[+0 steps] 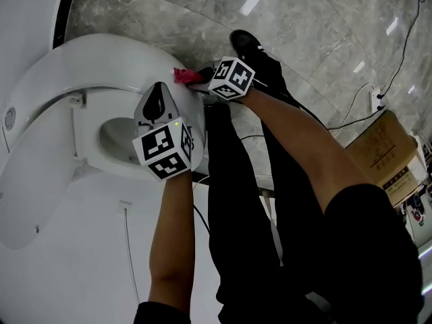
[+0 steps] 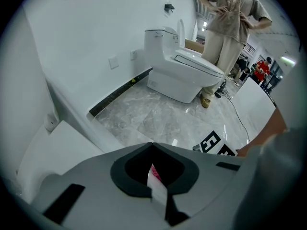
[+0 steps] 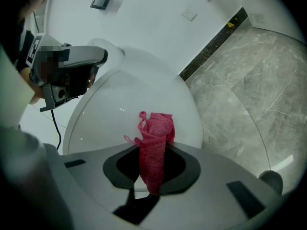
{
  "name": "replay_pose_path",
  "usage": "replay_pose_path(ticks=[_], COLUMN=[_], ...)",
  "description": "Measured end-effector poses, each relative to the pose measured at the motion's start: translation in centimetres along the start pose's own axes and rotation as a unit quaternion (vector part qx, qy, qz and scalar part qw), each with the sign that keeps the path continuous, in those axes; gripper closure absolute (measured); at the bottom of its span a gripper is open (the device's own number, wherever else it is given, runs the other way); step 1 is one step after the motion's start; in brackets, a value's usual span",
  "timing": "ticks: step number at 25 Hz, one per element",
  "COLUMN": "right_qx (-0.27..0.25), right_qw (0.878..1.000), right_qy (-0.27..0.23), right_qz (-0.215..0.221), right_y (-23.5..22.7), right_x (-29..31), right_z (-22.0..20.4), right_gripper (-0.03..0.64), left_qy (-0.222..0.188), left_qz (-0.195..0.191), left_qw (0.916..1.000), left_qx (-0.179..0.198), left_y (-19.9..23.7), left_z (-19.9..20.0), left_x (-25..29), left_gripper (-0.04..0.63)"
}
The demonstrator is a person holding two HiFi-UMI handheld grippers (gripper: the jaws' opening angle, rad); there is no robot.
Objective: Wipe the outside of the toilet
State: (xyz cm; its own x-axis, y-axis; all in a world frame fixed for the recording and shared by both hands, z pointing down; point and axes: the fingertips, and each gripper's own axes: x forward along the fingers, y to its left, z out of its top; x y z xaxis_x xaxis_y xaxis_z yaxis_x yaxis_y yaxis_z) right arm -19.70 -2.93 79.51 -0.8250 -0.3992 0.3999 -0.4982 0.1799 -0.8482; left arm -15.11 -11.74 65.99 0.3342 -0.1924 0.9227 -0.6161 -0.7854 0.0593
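Left gripper (image 2: 152, 145), jaws pressed together, hovers above the toilet (image 1: 101, 59) while right gripper (image 3: 153, 150) pinches the pink cloth (image 3: 156, 128) upright, nearest toilet's outer shell.

The pink cloth (image 1: 181, 75) is half hiding under the right gripper (image 1: 198, 79) in the head view, while far ahead of the left gripper (image 2: 152, 144) a standing person (image 2: 229, 20) is getting cropped by the top edge.

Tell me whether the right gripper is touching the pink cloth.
Touching. In the right gripper view, the right gripper has its jaws shut on the pink cloth, which sticks up from between them.
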Motion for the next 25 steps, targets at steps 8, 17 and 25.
replay_pose_path(ticks=[8, 17, 25], right_qx=[0.023, -0.036, -0.139], right_qw=[0.999, 0.983, 0.990], right_qy=[0.042, 0.170, 0.018], right_qz=[0.025, 0.052, -0.008], right_y=[1.3, 0.9, -4.4], right_x=[-0.3, -3.5, -3.3], right_z=[-4.5, -6.2, 15.0], right_gripper=[0.528, 0.529, 0.528], left_qy=[0.000, 0.000, -0.027], left_qz=[-0.012, -0.012, 0.020], left_qw=[0.9999, 0.9999, 0.9990], left_qx=[0.010, 0.008, 0.030], left_y=[-1.5, -1.6, 3.9], left_z=[-0.1, 1.9, 8.0], left_x=[0.8, 1.3, 1.7], left_gripper=[0.581, 0.580, 0.580])
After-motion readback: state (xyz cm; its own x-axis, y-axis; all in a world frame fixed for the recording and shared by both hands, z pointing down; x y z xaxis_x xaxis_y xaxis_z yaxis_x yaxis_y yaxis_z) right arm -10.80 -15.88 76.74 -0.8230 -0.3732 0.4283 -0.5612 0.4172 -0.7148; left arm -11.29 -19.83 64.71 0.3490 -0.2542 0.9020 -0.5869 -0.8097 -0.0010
